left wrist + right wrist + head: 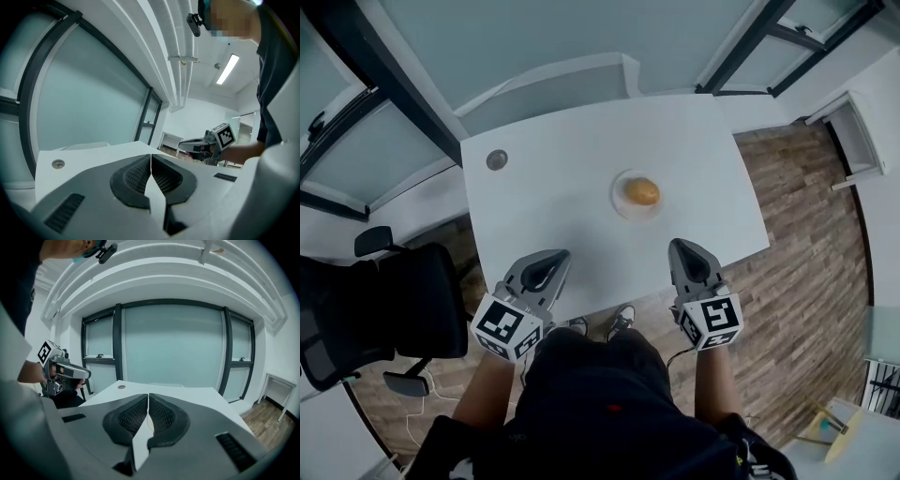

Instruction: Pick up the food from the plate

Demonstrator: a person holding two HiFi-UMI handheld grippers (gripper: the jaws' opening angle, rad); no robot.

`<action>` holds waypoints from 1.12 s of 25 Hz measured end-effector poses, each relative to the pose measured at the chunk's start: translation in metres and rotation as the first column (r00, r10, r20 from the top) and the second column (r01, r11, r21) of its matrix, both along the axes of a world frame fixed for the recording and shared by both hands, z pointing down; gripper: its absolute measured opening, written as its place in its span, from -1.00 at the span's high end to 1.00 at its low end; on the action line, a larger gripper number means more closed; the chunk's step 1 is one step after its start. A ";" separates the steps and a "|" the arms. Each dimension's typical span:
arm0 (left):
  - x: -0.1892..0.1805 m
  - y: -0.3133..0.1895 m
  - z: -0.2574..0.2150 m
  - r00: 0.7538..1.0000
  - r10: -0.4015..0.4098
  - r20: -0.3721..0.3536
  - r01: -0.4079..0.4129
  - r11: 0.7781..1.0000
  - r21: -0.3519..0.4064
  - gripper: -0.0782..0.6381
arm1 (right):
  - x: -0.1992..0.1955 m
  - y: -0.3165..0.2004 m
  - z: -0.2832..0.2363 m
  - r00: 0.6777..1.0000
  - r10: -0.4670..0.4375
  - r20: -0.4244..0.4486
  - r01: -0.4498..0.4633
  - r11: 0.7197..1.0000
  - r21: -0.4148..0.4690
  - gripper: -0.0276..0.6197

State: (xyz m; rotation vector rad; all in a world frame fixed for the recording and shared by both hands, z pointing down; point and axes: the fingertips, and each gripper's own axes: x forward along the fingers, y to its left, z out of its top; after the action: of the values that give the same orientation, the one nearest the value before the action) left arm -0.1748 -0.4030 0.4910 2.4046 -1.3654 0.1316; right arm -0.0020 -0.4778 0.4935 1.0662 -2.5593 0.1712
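An orange-yellow piece of food (641, 191) lies on a small clear plate (622, 204) near the middle of the white table (553, 187). Both grippers hang at the table's near edge, short of the plate. My left gripper (546, 268) is shut with nothing held; in the left gripper view its jaws (151, 165) meet. My right gripper (687, 259) is also shut and empty, its pads touching in the right gripper view (148, 404). The plate is hidden behind the jaws in both gripper views, save a pale sliver (149, 424).
A small round grommet (496, 159) sits at the table's far left corner. A black office chair (384, 300) stands left of the person. Glass partition walls (173, 348) run behind the table. Wood flooring (816, 262) lies to the right.
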 end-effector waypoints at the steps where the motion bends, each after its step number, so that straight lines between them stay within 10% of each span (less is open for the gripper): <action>1: 0.000 -0.003 0.002 1.000 -0.007 -0.001 0.007 1.000 -0.008 0.72 | -0.003 -0.007 0.004 1.000 -0.014 -0.011 0.014 1.000 -0.005 0.84; 6: 0.007 -0.014 0.013 0.998 -0.062 0.027 0.063 0.997 -0.046 0.72 | -0.010 -0.049 0.035 0.993 -0.099 -0.059 0.096 0.994 -0.052 0.82; 9: 0.013 -0.014 0.020 0.992 -0.115 0.042 0.118 0.990 -0.081 0.72 | -0.012 -0.076 0.059 0.986 -0.142 -0.082 0.136 0.988 -0.076 0.25; 16: 0.026 -0.019 0.036 0.967 -0.243 0.076 0.251 0.957 -0.146 0.72 | -0.027 -0.138 0.126 0.941 -0.283 -0.186 0.268 0.958 -0.099 -0.16; 28: 0.037 -0.023 0.051 0.940 -0.325 0.105 0.339 0.922 -0.187 0.72 | -0.053 -0.159 0.218 0.836 -0.445 -0.322 0.381 0.892 -0.244 -0.21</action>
State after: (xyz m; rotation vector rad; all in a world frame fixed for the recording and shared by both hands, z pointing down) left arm -0.1376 -0.4258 0.5424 1.9876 -1.6840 0.2561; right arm -0.0551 -0.6371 0.7110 0.4080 -2.3075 0.0633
